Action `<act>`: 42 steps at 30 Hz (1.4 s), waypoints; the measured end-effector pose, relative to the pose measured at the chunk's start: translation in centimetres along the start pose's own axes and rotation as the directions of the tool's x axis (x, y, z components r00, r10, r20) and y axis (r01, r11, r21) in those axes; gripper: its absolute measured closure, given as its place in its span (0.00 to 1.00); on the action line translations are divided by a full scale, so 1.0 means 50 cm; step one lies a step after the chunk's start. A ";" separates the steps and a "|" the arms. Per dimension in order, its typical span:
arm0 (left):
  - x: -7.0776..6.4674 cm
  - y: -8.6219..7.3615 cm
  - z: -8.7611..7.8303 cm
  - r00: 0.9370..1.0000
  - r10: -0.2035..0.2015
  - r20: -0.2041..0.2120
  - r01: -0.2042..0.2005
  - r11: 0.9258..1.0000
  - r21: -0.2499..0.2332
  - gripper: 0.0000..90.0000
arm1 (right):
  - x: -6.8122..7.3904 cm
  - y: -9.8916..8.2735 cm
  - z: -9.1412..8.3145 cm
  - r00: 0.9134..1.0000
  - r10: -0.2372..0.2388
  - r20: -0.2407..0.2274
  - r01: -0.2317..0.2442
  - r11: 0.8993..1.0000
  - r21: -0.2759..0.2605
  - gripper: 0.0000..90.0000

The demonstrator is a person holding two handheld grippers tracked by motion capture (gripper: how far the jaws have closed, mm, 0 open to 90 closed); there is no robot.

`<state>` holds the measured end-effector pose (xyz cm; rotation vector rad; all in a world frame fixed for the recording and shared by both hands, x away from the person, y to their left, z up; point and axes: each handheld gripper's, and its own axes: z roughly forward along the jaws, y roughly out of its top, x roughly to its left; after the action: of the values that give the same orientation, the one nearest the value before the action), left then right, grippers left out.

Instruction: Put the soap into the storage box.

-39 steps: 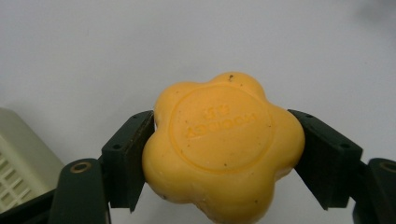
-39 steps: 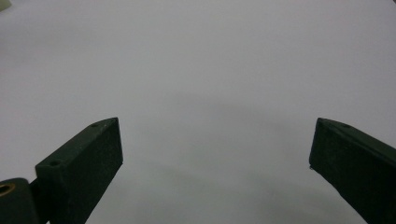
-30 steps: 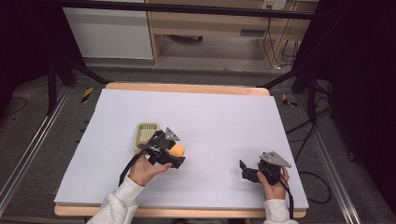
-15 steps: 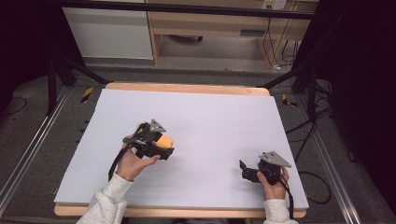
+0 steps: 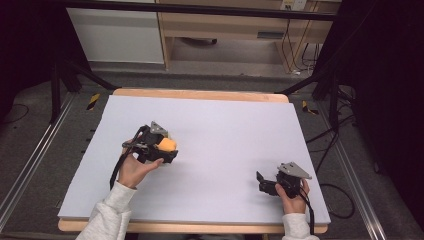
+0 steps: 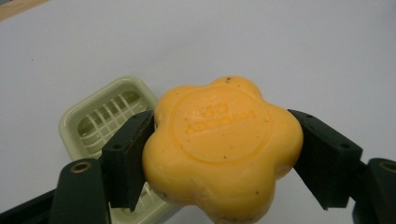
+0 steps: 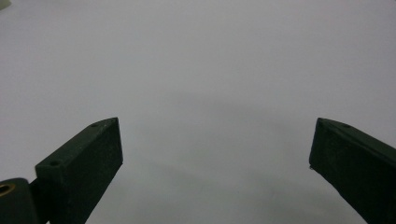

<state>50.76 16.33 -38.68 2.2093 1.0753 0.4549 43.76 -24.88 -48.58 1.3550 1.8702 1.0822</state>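
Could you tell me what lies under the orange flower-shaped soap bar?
Under the orange flower-shaped soap bar, held by the left gripper, lies a pale green slotted soap dish; the bar covers its right part.

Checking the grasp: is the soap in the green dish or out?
Out. The left gripper holds the soap above the dish.

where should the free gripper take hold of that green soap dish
Grip the soap dish by one raised side wall, from above, one jaw inside the slatted basin and one outside. It is low and lies flat, so only the rim is graspable. The left gripper, holding the soap, hangs over part of it.
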 end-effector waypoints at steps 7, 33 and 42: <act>0.020 0.002 0.006 1.000 -0.018 -0.018 0.018 1.000 0.005 0.29 | 0.000 0.000 0.000 1.000 0.000 0.000 0.000 1.000 0.000 0.04; 0.092 0.003 0.047 0.992 -0.096 -0.079 0.098 0.995 0.022 0.29 | -0.001 0.000 0.001 1.000 -0.008 0.000 0.008 1.000 0.000 0.04; 0.108 -0.011 0.071 0.989 -0.120 -0.081 0.123 0.992 0.039 0.29 | -0.001 0.000 0.001 1.000 -0.006 -0.001 0.006 1.000 0.002 0.04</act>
<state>55.67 19.52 -41.51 2.1644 1.2651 0.4716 43.82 -24.90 -48.62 1.3502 1.8750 1.0781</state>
